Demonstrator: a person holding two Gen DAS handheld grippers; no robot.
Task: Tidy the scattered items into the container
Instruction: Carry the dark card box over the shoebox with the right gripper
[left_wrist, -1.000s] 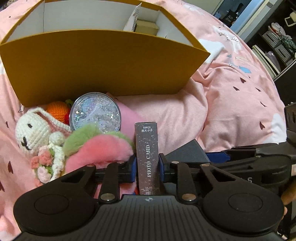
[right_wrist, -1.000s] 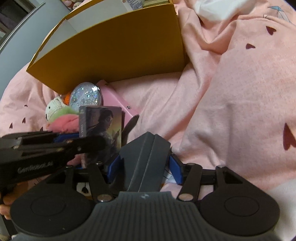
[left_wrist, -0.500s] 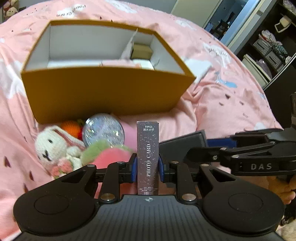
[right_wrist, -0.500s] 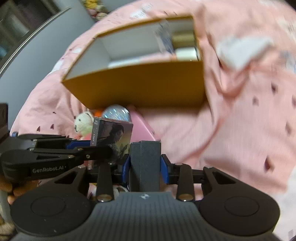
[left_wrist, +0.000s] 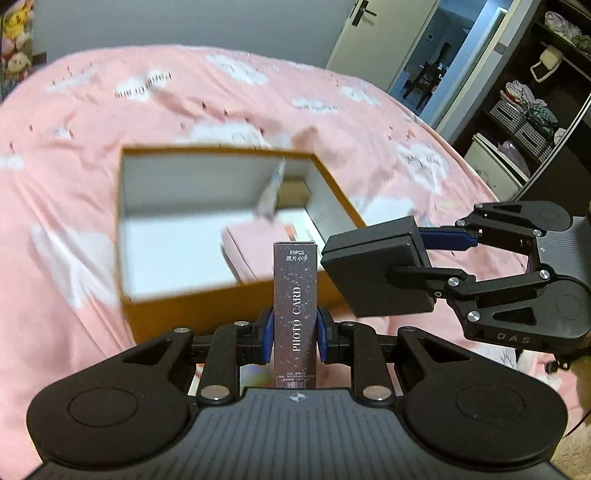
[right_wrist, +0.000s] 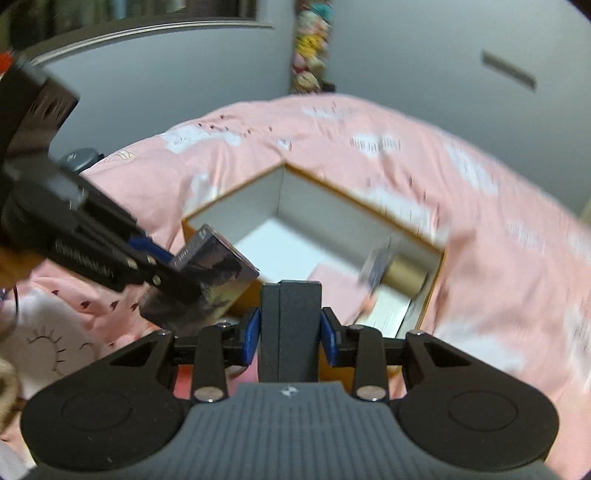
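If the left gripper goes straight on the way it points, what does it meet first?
Probably the near wall of the box, just ahead of the left gripper and its photo card pack; depth is unclear, so it might pass over the rim.

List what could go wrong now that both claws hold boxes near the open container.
1. The left claw grips the photo card box only near its lower end, so it could tip or slip.
2. The right claw and its dark box are close beside it; they may collide.
3. The orange container sits on soft bedding and could shift.
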